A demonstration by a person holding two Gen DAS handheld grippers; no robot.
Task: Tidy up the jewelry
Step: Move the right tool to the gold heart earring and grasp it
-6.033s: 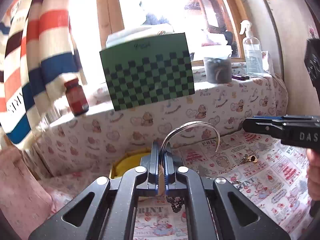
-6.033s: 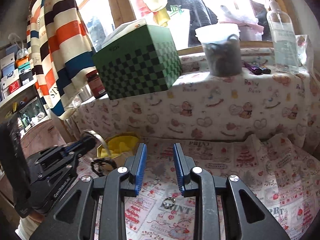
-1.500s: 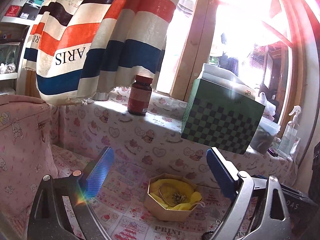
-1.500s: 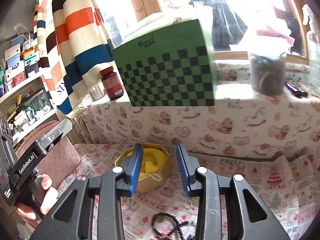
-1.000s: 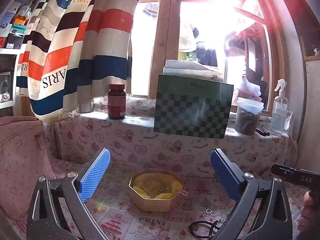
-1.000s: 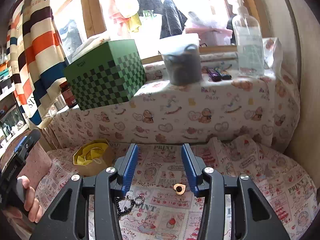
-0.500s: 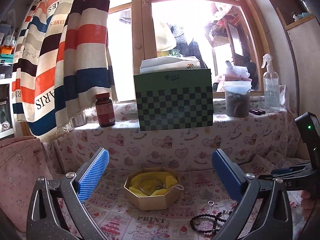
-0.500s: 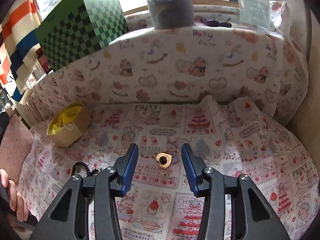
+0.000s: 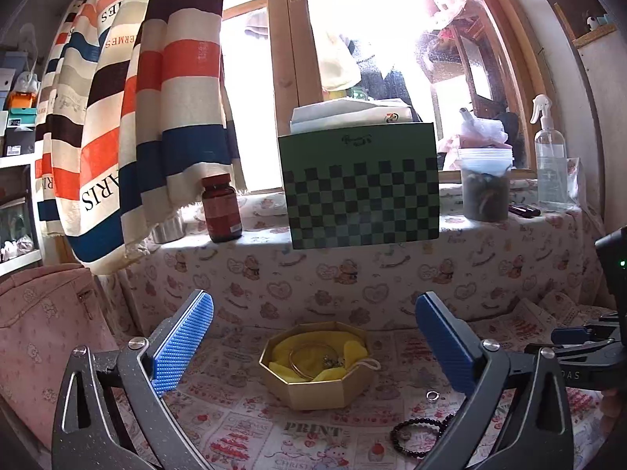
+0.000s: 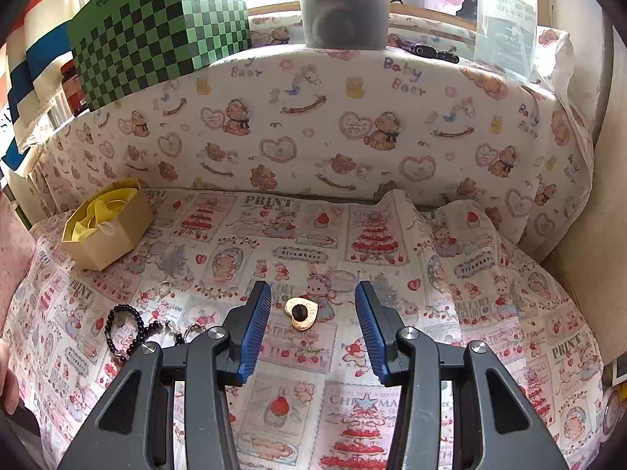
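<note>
The right gripper (jaws spread) frames the heart-shaped gold charm at centre frame; left gripper gapes wide.

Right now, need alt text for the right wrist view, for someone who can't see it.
The open right gripper hovers low over a small gold heart-shaped jewel lying between its blue fingers on a printed cloth. To the left lie a black bead bracelet and an octagonal box lined in yellow.

Black claws — ribbed blue pads, silver screws
</note>
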